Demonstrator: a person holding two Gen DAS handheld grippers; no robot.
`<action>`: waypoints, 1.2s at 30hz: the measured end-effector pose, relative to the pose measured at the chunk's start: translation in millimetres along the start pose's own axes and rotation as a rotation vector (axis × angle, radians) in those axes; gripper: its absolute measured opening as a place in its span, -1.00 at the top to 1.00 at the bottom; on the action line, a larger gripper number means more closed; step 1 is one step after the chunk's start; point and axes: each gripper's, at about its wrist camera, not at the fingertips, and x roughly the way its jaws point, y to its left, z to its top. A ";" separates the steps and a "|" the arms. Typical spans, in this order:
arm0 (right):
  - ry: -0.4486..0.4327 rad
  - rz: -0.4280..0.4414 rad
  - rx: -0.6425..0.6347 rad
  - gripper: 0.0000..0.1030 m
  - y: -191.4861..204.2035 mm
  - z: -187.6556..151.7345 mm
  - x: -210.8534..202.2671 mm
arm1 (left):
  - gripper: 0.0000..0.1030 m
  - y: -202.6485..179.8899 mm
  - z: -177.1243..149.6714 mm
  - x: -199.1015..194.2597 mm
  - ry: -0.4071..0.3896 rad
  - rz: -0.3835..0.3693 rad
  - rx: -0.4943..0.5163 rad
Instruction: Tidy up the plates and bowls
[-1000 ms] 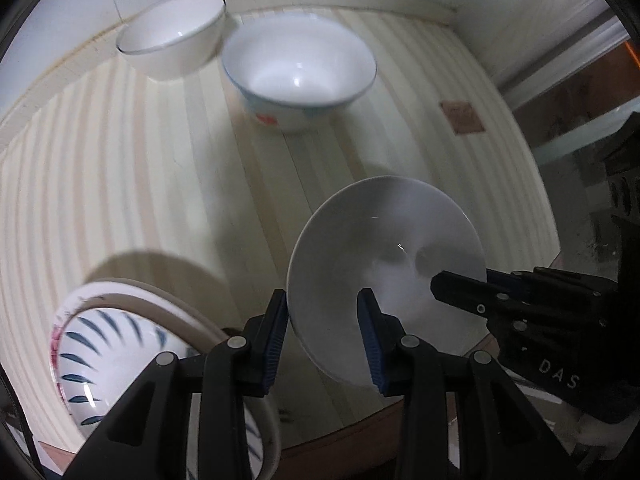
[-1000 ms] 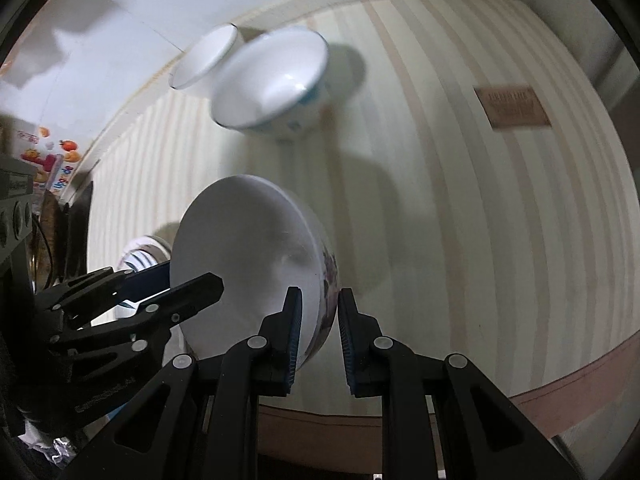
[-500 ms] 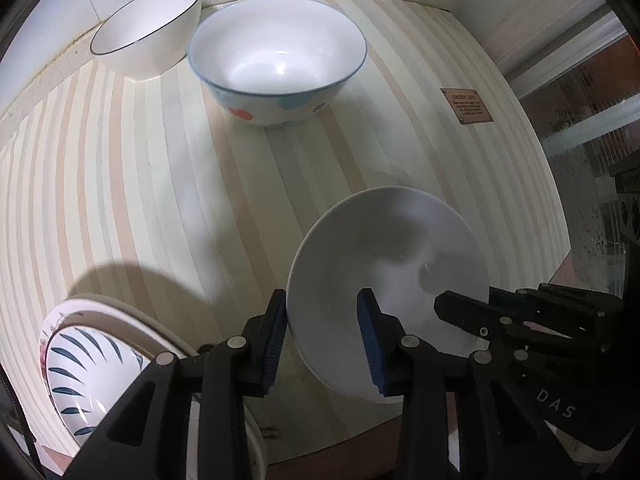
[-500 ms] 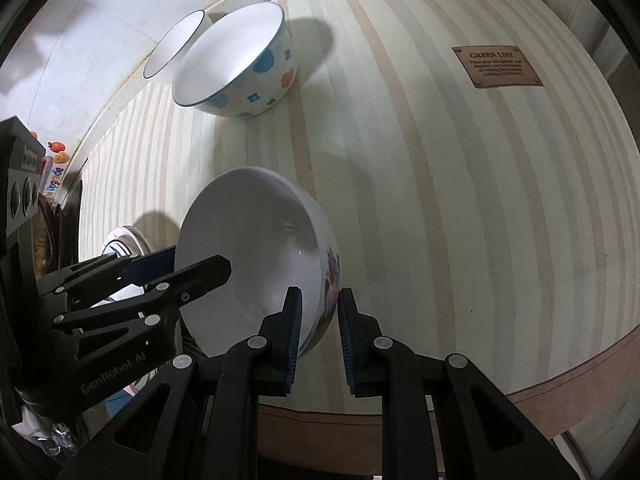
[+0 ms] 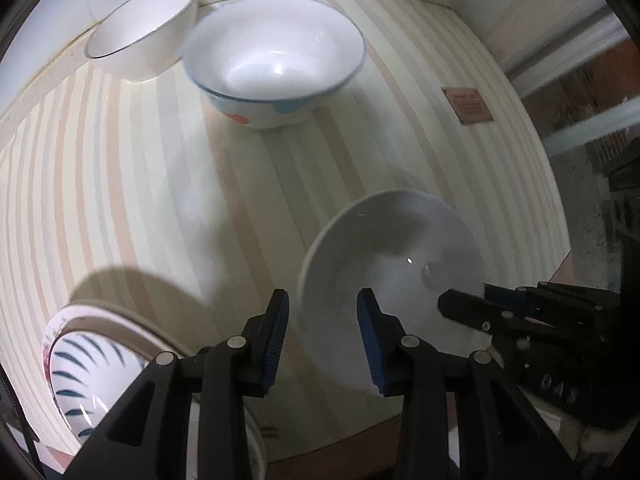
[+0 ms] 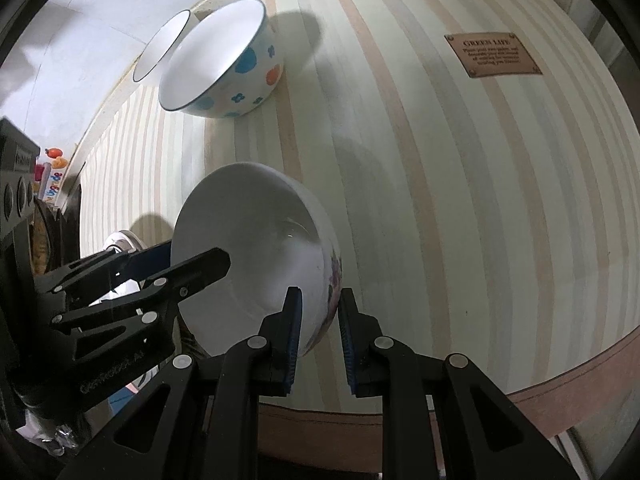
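A white bowl with a floral print (image 6: 256, 248) is held tilted above the striped table. My right gripper (image 6: 319, 320) is shut on its near rim. My left gripper (image 5: 323, 334) has its jaws astride the bowl's left rim (image 5: 392, 256), with a wide gap; it looks open. A polka-dot bowl (image 5: 276, 64) stands at the back, touching a plain white bowl (image 5: 140, 32) on its left. Both also show in the right wrist view: the polka-dot bowl (image 6: 228, 64) and the plain bowl (image 6: 160, 48).
A stack of plates with a blue leaf pattern (image 5: 88, 356) lies at the near left table edge. A brown label (image 6: 494, 55) is fixed to the striped cloth at the right. A wall runs behind the bowls. The table's front edge (image 6: 560, 384) is close below.
Both grippers and the held bowl have moved forward towards the two back bowls, which look larger and nearer. The left jaws have stayed apart at the rim.
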 end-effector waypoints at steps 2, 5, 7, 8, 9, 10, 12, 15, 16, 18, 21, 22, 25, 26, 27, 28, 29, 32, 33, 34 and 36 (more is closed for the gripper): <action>0.004 0.008 0.010 0.59 -4.8 0.6 -4.0 | 0.37 6.9 1.0 -12.9 -0.013 -0.008 -0.025; -0.017 0.039 0.038 0.59 -14.5 6.1 -24.3 | 0.34 20.4 11.6 -39.1 -0.066 -0.023 -0.073; -0.047 0.068 0.056 0.59 -19.9 15.4 -43.2 | 0.34 30.4 27.7 -53.6 -0.105 -0.036 -0.107; -0.069 0.092 0.061 0.57 -21.1 23.6 -54.3 | 0.33 35.7 37.7 -56.8 -0.117 -0.039 -0.127; -0.092 0.112 0.058 0.54 -20.5 34.5 -64.1 | 0.31 42.8 51.5 -57.6 -0.126 -0.039 -0.153; -0.115 0.123 0.050 0.41 -18.8 46.1 -70.9 | 0.31 47.7 61.3 -56.3 -0.127 -0.041 -0.170; -0.161 0.128 0.033 0.20 -13.5 70.9 -76.3 | 0.31 58.0 82.2 -48.3 -0.111 -0.048 -0.210; -0.178 0.142 0.027 0.19 -7.9 109.5 -63.2 | 0.31 70.9 107.4 -30.7 -0.085 -0.039 -0.252; -0.168 0.153 0.024 0.19 -4.2 119.8 -54.8 | 0.31 75.2 115.2 -23.0 -0.075 -0.037 -0.265; -0.161 0.163 0.019 0.19 3.4 134.5 -41.5 | 0.31 79.0 124.7 -10.9 -0.059 -0.047 -0.283; -0.126 0.172 0.011 0.20 14.6 154.0 -17.7 | 0.32 81.7 130.6 4.0 -0.041 -0.061 -0.284; -0.111 0.167 0.005 0.25 18.5 159.0 -8.6 | 0.33 81.5 131.5 6.3 -0.040 -0.063 -0.277; -0.091 0.124 -0.003 0.51 25.2 161.3 7.8 | 0.44 76.3 130.1 5.5 -0.054 -0.052 -0.252; -0.097 0.106 -0.008 0.57 26.6 160.9 10.1 | 0.44 75.1 129.6 5.1 -0.055 -0.046 -0.247; -0.102 0.099 -0.011 0.59 27.6 160.5 10.8 | 0.44 74.0 128.4 4.3 -0.060 -0.043 -0.243; -0.104 0.095 -0.015 0.62 27.8 159.5 11.6 | 0.44 73.7 128.7 4.1 -0.060 -0.041 -0.243; -0.104 0.088 -0.018 0.64 28.3 158.5 11.9 | 0.44 73.4 128.2 4.6 -0.060 -0.040 -0.242; -0.102 0.071 -0.028 0.65 31.6 154.4 12.9 | 0.44 69.3 125.9 1.3 -0.066 -0.029 -0.224; -0.103 0.062 -0.034 0.65 32.5 154.8 13.1 | 0.44 67.4 124.9 -1.0 -0.071 -0.022 -0.216; -0.106 0.056 -0.041 0.65 34.6 153.9 12.5 | 0.44 64.9 124.1 -3.3 -0.075 -0.017 -0.206; -0.107 0.053 -0.044 0.65 37.2 152.6 9.5 | 0.44 60.2 123.1 -7.7 -0.081 -0.014 -0.194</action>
